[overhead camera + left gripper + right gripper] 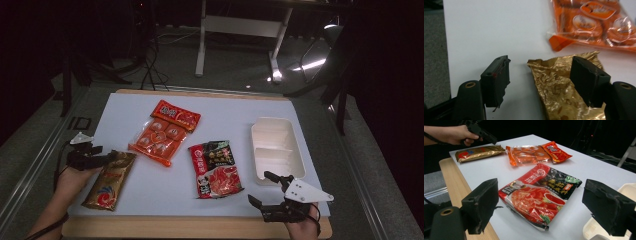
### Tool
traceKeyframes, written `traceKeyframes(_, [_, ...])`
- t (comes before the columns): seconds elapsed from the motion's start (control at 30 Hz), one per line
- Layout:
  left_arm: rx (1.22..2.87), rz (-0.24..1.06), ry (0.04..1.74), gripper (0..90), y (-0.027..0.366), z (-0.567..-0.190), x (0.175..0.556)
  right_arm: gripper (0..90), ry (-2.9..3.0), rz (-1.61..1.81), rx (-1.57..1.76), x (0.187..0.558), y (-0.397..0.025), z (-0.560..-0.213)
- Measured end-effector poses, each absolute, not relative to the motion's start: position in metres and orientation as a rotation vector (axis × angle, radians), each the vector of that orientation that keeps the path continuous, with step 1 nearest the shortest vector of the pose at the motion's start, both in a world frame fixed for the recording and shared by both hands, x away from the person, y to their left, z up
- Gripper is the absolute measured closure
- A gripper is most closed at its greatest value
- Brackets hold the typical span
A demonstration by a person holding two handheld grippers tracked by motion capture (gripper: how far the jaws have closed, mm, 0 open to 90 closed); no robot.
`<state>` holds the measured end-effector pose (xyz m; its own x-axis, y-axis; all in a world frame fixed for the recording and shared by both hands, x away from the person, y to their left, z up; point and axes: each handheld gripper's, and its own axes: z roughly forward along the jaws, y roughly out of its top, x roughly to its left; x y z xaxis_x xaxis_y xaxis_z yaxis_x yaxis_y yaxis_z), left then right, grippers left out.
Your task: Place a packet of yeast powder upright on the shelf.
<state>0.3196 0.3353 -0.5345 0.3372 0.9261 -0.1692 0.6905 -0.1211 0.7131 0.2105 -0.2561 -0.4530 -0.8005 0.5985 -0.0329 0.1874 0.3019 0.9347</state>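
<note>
Your left gripper (100,155) sits at the left edge of the bench (225,120), its fingers (496,77) spread apart and straddling the top end of the gold foil pouch (110,179), which lies flat near the bench's front left corner with its length running from front to back. In the left gripper view the crinkled upper edge of that pouch lies between the two fingers, one finger over bare bench to the side and the other over the foil, and nothing is clamped; whether the fingers touch the foil you cannot tell from here. Just beyond the pouch lies the orange pack of small round sachets (164,132), tilted, its near corner close to the pouch's top but apart from it. Your right gripper (267,189) hovers at the front right of the bench, its fingers (480,205) wide apart and holding nothing, pointed toward the red and black hot pot soup base packet (216,169) that lies flat in the middle of the bench. To the right of that packet stands the white two-compartment tray (292,150), its near end just beside your right gripper.
</note>
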Motion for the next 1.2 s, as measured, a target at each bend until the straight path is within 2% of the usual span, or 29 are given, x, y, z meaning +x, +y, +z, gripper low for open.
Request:
traceKeyframes(0.13, [1.915,0.390,1.441,36.0,0.333,-0.543,0.323,13.9,2.209,1.502,0.704,0.211,-0.256,-0.454])
traceKeyframes(0.2, [1.877,0.354,1.456,37.6,0.334,-0.545,0.324,13.9,2.202,1.511,0.703,0.211,-0.257,-0.453])
traceKeyframes(0.37, [1.894,0.297,1.459,37.6,0.329,-0.547,0.324,14.0,2.200,1.510,0.708,0.211,-0.257,-0.454])
traceKeyframes(0.53, [1.956,0.309,1.467,42.6,0.320,-0.544,0.326,14.0,2.206,1.508,0.710,0.211,-0.257,-0.454])
traceKeyframes(0.6, [1.979,0.291,1.454,51.9,0.316,-0.542,0.327,14.1,2.210,1.504,0.708,0.211,-0.257,-0.454])
traceKeyframes(0.73, [2.007,0.312,1.459,54.5,0.311,-0.540,0.327,14.1,2.211,1.505,0.705,0.211,-0.256,-0.454])
traceKeyframes(0.8, [2.002,0.345,1.472,59.0,0.309,-0.540,0.326,14.1,2.214,1.505,0.706,0.211,-0.256,-0.455])
traceKeyframes(0.9, [2.027,0.398,1.475,75.5,0.307,-0.540,0.326,14.1,2.214,1.507,0.705,0.212,-0.256,-0.455])
traceKeyframes(0.93, [2.037,0.413,1.467,77.0,0.306,-0.540,0.326,14.1,2.215,1.506,0.705,0.212,-0.256,-0.455])
traceKeyframes(1.0, [2.073,0.446,1.441,86.6,0.303,-0.541,0.326,14.1,2.218,1.501,0.701,0.212,-0.256,-0.455])
traceKeyframes(1.2, [2.026,0.441,1.434,90.0,0.308,-0.537,0.322,14.1,2.213,1.506,0.702,0.211,-0.257,-0.455])
